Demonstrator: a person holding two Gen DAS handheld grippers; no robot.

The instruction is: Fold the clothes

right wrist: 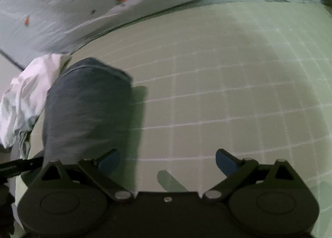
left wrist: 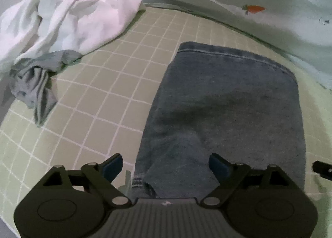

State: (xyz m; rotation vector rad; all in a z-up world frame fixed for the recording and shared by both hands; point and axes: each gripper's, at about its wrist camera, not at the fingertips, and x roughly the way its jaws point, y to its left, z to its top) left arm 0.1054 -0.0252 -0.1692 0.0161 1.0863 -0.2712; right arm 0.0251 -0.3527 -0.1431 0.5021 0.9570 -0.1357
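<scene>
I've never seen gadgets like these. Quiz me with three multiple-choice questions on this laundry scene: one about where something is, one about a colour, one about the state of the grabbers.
1. Where does the white garment lie relative to the folded jeans, in the left camera's view?
A. left of them, further back
B. on top of them
C. under them

2. What colour is the gridded mat?
A. red
B. pale green
C. black

3. How stand the left gripper and the right gripper?
A. both open, holding nothing
B. both clamped on cloth
C. only one open

Answers: 1 A, bare mat separates them. 2 B, green with white lines. 3 A, fingers spread apart, nothing between.
</scene>
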